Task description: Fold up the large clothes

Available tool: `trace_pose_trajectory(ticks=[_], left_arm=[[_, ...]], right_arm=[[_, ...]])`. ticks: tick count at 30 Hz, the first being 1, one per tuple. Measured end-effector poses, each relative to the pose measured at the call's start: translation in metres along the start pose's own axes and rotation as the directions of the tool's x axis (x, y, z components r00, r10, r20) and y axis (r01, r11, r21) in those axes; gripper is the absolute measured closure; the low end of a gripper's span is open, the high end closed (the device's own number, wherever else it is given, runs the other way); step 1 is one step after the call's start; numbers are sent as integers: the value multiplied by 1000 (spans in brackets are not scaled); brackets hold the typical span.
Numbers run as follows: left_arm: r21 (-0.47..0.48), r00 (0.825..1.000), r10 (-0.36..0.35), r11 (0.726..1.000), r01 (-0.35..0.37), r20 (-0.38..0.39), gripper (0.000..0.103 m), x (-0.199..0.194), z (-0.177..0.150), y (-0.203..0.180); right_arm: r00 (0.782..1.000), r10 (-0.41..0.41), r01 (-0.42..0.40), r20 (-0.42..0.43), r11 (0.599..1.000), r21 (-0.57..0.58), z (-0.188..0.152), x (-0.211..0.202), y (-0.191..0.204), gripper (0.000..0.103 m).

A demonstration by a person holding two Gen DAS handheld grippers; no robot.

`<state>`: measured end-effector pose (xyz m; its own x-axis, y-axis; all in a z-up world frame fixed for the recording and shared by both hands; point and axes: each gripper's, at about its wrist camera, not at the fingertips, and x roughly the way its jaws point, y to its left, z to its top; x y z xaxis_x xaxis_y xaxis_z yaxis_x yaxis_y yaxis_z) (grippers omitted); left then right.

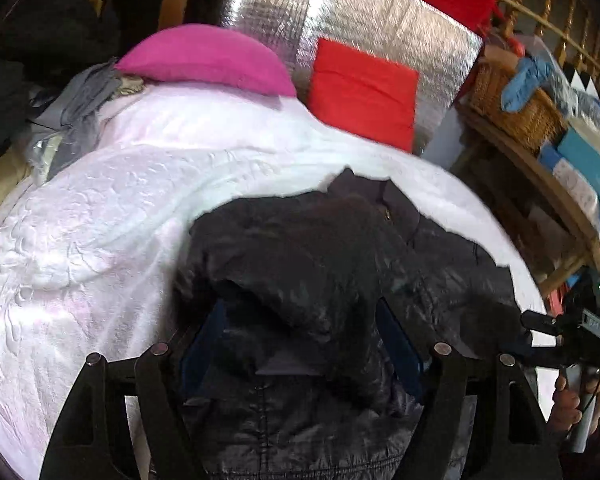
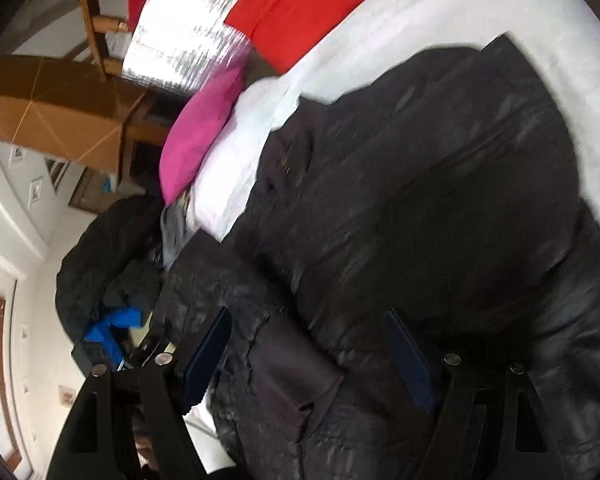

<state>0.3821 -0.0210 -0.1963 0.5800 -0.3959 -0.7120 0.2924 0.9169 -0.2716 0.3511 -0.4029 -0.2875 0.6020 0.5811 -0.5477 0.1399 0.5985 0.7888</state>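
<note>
Work surface: bed with a white embossed bedspread (image 1: 100, 216).
Garment: black padded jacket (image 1: 320, 264), lying crumpled on the bedspread toward the near edge of the bed, reaching the right edge; shiny quilted fabric, partly gathered in a mound.
Left gripper (image 1: 300, 344): jaws wide apart, over the near part of the jacket; fabric lies between the blue pads, no pad presses on it.
Right gripper (image 2: 312, 348): jaws wide apart, poised above a jacket fold; nothing clamped.
Right hand (image 1: 568, 400): visible at the bed's right edge, around the gripper handle.
Head of bed: pink pillow (image 1: 208, 60) on the far edge; red cushion (image 1: 364, 92) beside it, against a silver foil panel (image 1: 380, 20).
Right of bed: wicker basket (image 1: 516, 108) on a wooden shelf.
Image quality: motion blur in both views.
</note>
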Motion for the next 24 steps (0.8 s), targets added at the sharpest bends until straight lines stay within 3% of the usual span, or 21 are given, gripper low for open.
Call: trace_pose_trajectory(ticks=[3,6,9,12,14,17,22,24], left_arm=[[27,999,11,1000,-10,-43,25,9,-5,-12],[54,1000,5,999,-4,-26,25,6,-7,-21],[71,995,-97,993,95,27,25,-18,-8,-17],[109,980,-168,982,156,106,25,-43,-8,-13],[119,975,-162,982,145,152,20,-53,-8,-8],[76,971,-163,985,152,177,20,-56,-2,7],[-36,990,-55,998,60,133,20,-33,5,31],[-70,996,-10,997,16,88,20,-19,6,39]], right_arm=[[997,-71,69,-30,995,-71,-7,22,12,21],[991,-120,113,-63,988,-108,-11,44,14,21],[988,-90,68,-124,984,-167,-20,56,25,21],[984,30,-61,-178,984,-170,-25,50,33,23],[988,29,-58,-151,980,-188,-24,41,35,23],[989,-42,15,-139,982,-189,-25,44,27,22],[979,-46,10,-200,984,-178,-33,71,24,24],[978,-54,6,-204,973,-230,-41,78,34,38]])
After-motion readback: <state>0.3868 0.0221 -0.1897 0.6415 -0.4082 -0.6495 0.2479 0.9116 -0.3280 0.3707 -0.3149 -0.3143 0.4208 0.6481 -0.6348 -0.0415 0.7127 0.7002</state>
